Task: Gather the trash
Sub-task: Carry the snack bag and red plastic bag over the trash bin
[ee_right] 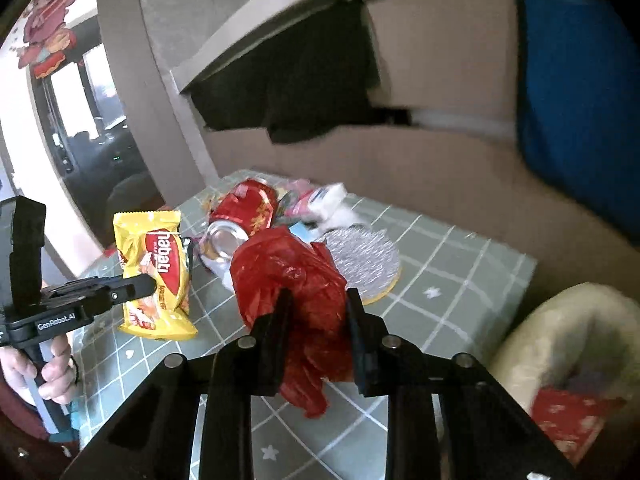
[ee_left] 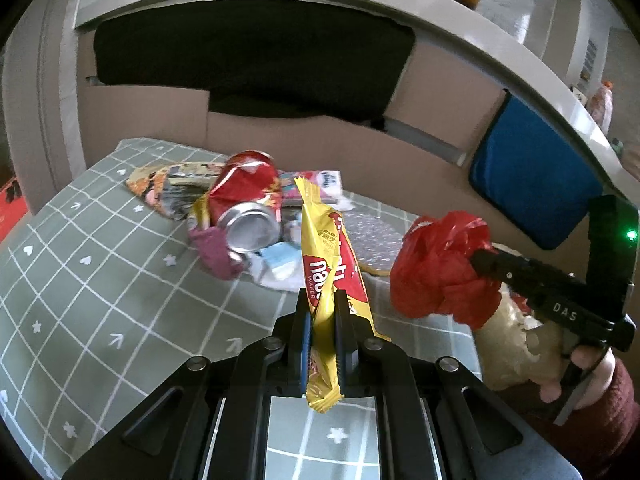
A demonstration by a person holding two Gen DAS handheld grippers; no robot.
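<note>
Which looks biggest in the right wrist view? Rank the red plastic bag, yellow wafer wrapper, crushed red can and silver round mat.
1. red plastic bag, though it sits nearest the camera, in the right claw
2. yellow wafer wrapper
3. silver round mat and crushed red can: too alike to rank

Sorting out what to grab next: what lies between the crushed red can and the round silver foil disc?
In the right wrist view, light blue and white scraps lie between crushed red can and round silver foil disc.
</note>
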